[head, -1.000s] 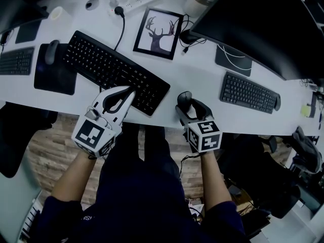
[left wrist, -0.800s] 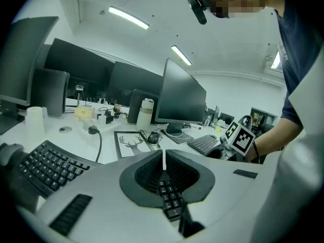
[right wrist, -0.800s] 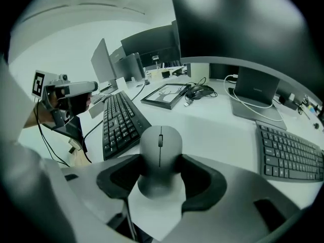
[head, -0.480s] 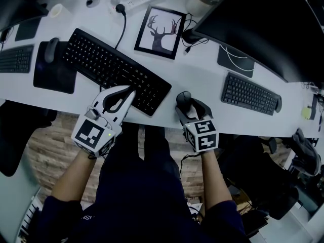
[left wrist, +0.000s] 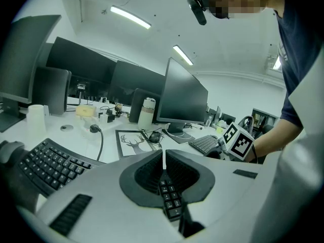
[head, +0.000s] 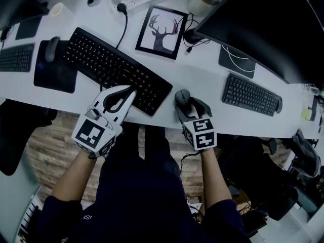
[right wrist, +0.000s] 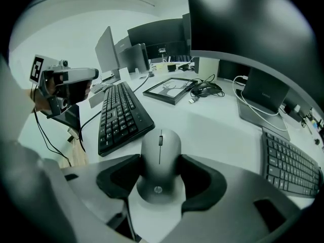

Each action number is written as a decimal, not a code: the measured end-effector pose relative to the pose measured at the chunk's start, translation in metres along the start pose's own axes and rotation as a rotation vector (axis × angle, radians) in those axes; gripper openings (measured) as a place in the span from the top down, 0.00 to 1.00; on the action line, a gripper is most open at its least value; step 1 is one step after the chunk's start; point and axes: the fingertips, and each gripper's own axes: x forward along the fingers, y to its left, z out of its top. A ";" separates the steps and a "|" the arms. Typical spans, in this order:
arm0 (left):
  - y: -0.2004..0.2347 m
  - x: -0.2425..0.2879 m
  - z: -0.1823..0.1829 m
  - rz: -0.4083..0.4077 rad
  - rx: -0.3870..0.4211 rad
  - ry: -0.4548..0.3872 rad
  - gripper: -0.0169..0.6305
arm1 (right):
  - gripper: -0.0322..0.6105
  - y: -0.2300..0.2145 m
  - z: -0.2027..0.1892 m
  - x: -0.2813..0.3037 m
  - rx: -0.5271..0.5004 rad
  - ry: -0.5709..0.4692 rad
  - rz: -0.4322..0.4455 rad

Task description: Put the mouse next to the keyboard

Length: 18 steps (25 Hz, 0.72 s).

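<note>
while clamped in right gripper [right wrist: 160,166], mouse [head: 182,96] near keyboard [head: 116,70] corner

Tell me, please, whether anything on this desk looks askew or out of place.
The black keyboard lies diagonally across the white desk, one corner close to the near edge. The deer picture frame lies flat rather than standing. Nothing looks spilled or damaged.

Bare desk [head: 202,77] is open between the black keyboard [head: 114,70] and the smaller keyboard [head: 250,94] — behind, the deer picture frame [head: 161,32] and a cable tangle [right wrist: 205,89] block.
</note>
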 end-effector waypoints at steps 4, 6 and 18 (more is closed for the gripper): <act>0.002 -0.002 -0.003 0.002 0.004 -0.012 0.91 | 0.55 0.000 0.000 0.002 -0.004 0.004 -0.003; 0.002 -0.003 -0.003 0.005 0.003 0.010 0.91 | 0.55 0.000 0.000 0.003 -0.007 0.006 -0.005; 0.004 -0.007 -0.004 0.010 0.001 -0.018 0.91 | 0.55 0.000 0.000 0.007 -0.022 0.018 -0.016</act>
